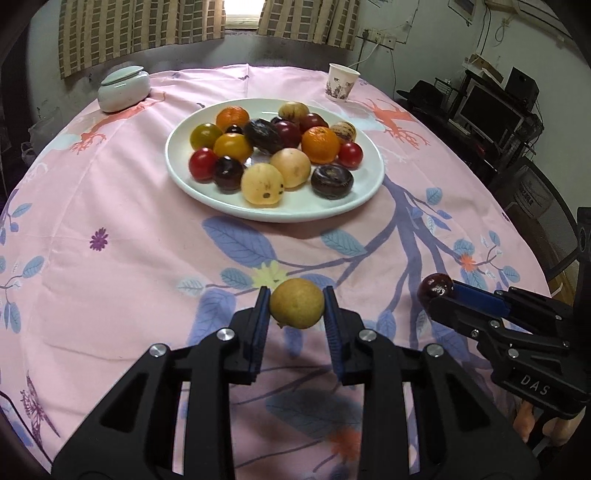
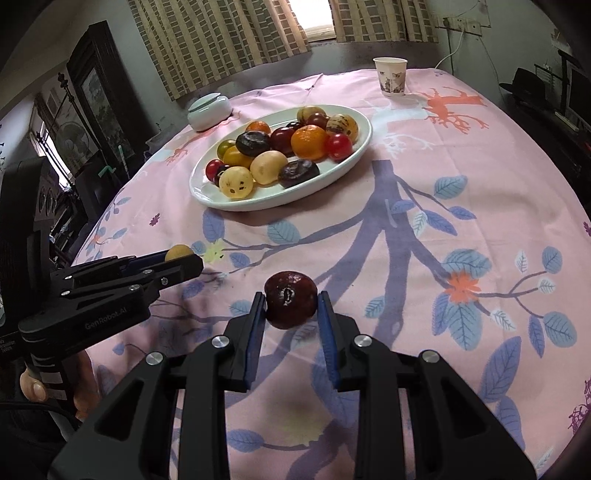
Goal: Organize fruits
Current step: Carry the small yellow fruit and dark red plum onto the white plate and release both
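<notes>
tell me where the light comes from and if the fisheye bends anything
Left wrist view: daylight from the window behind the curtains, plate shadowed toward the camera, table edge bowed. Right wrist view: same backlight, cup sharp, corners dark.

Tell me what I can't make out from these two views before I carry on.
- Back fruits on the plate: left wrist view, hidden by the fruits in front.
- Yellow fruit: right wrist view, mostly covered by the left gripper.
- Jar contents: lid on.
- Cup contents: both views, wall hides the inside.
</notes>
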Motion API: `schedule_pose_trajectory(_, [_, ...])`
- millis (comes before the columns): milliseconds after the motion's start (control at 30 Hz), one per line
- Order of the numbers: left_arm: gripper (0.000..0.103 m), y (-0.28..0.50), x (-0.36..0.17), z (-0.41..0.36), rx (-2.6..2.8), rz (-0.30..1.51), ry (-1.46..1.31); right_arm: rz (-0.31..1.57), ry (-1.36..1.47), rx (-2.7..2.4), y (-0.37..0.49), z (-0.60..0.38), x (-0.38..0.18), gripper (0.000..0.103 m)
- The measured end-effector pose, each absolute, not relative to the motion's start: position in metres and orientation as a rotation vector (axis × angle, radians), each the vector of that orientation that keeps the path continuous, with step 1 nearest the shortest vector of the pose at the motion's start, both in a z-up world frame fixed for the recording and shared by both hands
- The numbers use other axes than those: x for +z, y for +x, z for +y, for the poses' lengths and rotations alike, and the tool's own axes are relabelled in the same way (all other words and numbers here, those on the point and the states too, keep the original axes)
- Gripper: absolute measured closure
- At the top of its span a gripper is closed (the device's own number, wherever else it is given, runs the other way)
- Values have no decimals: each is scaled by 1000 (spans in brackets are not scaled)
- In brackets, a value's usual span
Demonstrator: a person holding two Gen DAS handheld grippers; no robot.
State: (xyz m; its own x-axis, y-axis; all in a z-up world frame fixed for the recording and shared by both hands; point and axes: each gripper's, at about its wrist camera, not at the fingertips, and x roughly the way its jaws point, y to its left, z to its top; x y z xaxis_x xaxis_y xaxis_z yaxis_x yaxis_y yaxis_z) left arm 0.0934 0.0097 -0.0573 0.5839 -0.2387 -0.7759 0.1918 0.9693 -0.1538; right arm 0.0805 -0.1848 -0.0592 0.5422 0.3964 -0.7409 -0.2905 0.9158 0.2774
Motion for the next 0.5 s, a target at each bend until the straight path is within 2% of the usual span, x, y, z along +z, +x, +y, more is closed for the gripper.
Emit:
schedule_pose_trajectory(200, [74,131,-25,37,-184,865,-44,908,93,494,106,-162,-40,74])
schedule_pose_trajectory(367, [74,209,6,48,-147,869,-63,871,40,484,145,-151,-15,74])
schedule_pose_trajectory(500, [74,246,16,58,-109,862,-96,944,46,576,148,-145,-19,74])
